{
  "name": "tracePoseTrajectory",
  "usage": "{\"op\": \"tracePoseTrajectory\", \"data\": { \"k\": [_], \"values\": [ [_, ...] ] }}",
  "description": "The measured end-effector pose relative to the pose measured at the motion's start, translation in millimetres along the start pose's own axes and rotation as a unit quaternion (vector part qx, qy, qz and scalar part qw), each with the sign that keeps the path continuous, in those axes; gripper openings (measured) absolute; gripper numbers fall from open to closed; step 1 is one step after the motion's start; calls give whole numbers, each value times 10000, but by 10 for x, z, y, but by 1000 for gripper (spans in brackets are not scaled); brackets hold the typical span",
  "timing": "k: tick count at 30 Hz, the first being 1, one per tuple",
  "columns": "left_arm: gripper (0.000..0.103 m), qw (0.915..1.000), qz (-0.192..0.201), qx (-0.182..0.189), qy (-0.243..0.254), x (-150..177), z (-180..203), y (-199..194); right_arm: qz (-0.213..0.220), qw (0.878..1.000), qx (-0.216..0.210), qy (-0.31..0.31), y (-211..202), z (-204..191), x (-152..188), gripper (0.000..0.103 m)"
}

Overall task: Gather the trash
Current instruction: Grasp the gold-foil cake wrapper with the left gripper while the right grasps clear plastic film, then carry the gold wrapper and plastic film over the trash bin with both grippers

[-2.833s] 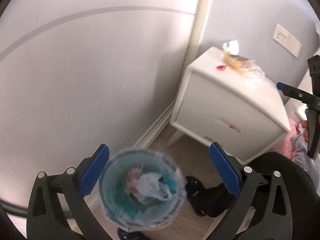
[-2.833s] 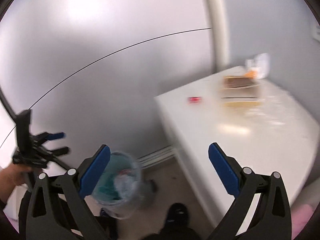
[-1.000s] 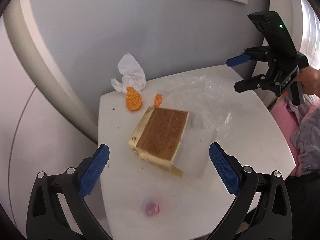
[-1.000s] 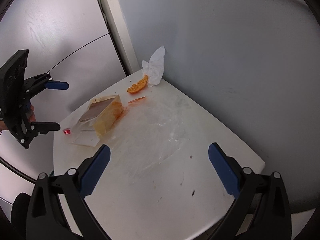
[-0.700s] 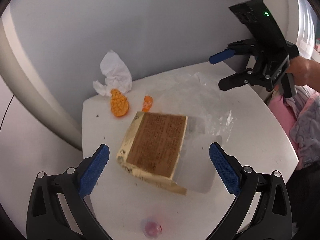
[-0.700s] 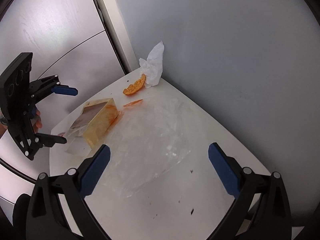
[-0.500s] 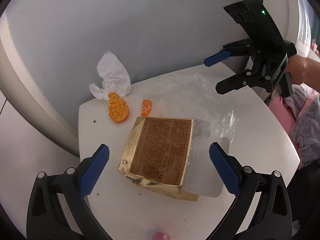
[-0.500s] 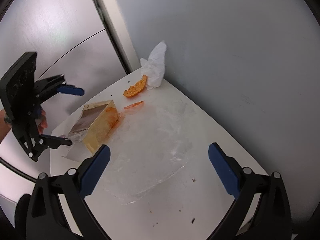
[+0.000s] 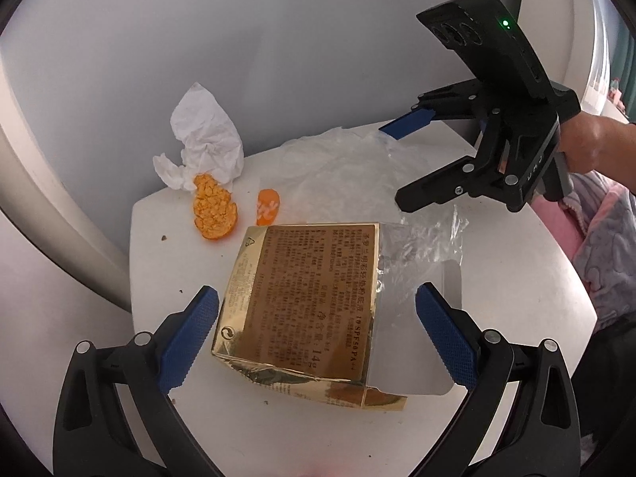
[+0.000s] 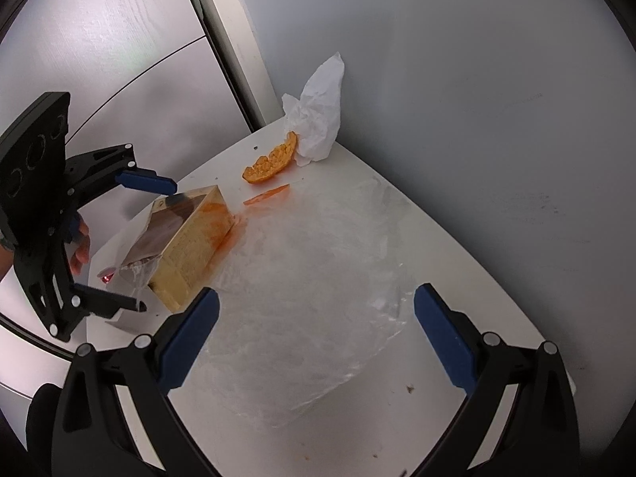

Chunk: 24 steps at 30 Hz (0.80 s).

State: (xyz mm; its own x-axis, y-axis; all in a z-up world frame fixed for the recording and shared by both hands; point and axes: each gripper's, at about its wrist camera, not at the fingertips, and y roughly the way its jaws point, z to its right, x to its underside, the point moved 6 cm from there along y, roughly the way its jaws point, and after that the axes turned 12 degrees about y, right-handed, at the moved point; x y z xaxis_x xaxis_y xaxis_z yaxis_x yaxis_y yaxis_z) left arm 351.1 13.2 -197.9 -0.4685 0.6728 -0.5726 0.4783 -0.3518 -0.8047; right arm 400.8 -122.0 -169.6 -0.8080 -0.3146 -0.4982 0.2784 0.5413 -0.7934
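Note:
A gold foil box (image 9: 302, 298) lies on the white nightstand top (image 9: 516, 278), partly in torn clear film. My left gripper (image 9: 318, 334) is open with one finger on each side of the box, near its front end. From the right wrist view the same box (image 10: 190, 246) sits between the left gripper's (image 10: 155, 246) spread fingers. A sheet of clear plastic wrap (image 10: 318, 278) lies flat under my open right gripper (image 10: 318, 330), which holds nothing. Against the wall are a crumpled white tissue (image 9: 206, 135), an orange peel (image 9: 214, 206) and a small orange piece (image 9: 268, 206).
The grey wall closes off the back of the nightstand, and its edges drop off at front and sides. A small red bit (image 10: 105, 276) lies by the box's near end. Pink and grey fabric (image 9: 604, 238) lies to the right. A person's hand (image 9: 596, 143) holds the right gripper (image 9: 391, 167).
Both grippers swung up from the bin on the floor to the nightstand. Over the last second the left gripper closed in on the gold box; the right moved lower over the plastic wrap.

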Motion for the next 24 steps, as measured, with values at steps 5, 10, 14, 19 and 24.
{"op": "tracePoseTrajectory", "data": {
  "k": [5,10,14,19,24],
  "values": [
    [75,9999,69,-110,-31,2,-13,-38,62,9999,74,-118,38,-86,5,94],
    [70,9998,95,-167,-87,8,-21,-55,10,9998,123,-138,104,-135,4,63],
    [70,9996,125,-208,-131,2,0,-65,-12,9998,133,-153,119,-170,5,37],
    [69,9994,155,-226,-213,-16,15,-89,50,9999,93,-115,99,-189,-22,10],
    [69,9991,205,-284,-237,-13,33,-153,149,9998,92,-125,25,-217,-45,6]
  ]
}}
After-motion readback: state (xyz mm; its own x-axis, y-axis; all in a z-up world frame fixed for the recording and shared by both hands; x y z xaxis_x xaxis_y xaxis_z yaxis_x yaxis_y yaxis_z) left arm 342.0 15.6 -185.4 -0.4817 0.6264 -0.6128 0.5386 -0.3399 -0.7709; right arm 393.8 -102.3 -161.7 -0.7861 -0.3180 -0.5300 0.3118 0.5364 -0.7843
